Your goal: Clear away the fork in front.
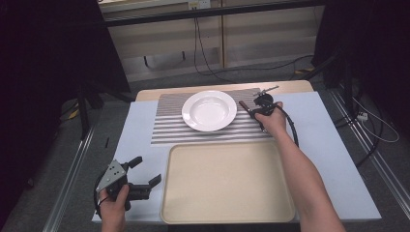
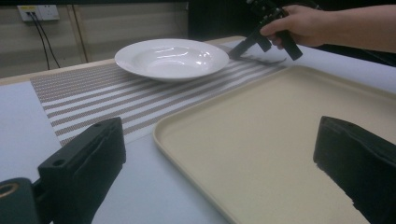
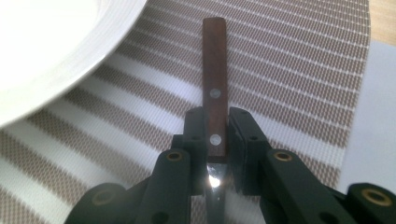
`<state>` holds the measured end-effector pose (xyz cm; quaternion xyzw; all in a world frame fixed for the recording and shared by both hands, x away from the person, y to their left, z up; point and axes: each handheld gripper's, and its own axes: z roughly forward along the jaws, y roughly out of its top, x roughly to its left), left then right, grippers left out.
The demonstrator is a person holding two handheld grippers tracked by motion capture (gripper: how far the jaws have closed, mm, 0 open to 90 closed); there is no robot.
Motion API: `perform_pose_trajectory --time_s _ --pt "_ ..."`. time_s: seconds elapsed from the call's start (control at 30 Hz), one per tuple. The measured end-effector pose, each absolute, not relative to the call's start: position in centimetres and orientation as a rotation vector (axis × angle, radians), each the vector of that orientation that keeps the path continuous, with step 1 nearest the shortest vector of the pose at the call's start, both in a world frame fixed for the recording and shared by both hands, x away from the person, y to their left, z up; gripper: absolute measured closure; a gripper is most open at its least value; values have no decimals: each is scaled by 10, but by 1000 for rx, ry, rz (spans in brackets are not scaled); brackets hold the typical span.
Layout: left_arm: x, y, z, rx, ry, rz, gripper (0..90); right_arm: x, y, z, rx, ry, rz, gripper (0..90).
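Right gripper view is showing the right gripper [image 3: 216, 135] squeezing its fingers [image 3: 195, 133] on a wooden-handled knife [image 3: 214, 88] beside the plate [image 3: 56, 51], so grabbing looks done and moving is left, while the left gripper [image 1: 140, 176] is waiting, fingers apart.

A wooden-handled knife [image 3: 215, 116], two rivets in its brown handle, is clamped above the striped placemat [image 3: 289, 84], just beside the white plate [image 3: 56, 51].

In the right gripper view the knife [image 3: 215, 109] shows its wooden handle ahead of the right gripper [image 3: 216, 135], while its blade drops behind the 2 jaws and off the bottom edge, and the plate [image 3: 56, 51] is cropped top-left.
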<state>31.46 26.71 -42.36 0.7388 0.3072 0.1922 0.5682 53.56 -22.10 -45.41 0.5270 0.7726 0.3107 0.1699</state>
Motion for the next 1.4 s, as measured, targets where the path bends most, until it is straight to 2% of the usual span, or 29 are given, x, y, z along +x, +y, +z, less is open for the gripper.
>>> perform_pose_trajectory --time_s 0.33,1.4 --pt "315 266 -422 1721 715 449 26 490 -244 -449 1453 2273 835 778" --pt "317 265 -423 1724 719 464 26 482 -244 -447 1481 2289 778 761"
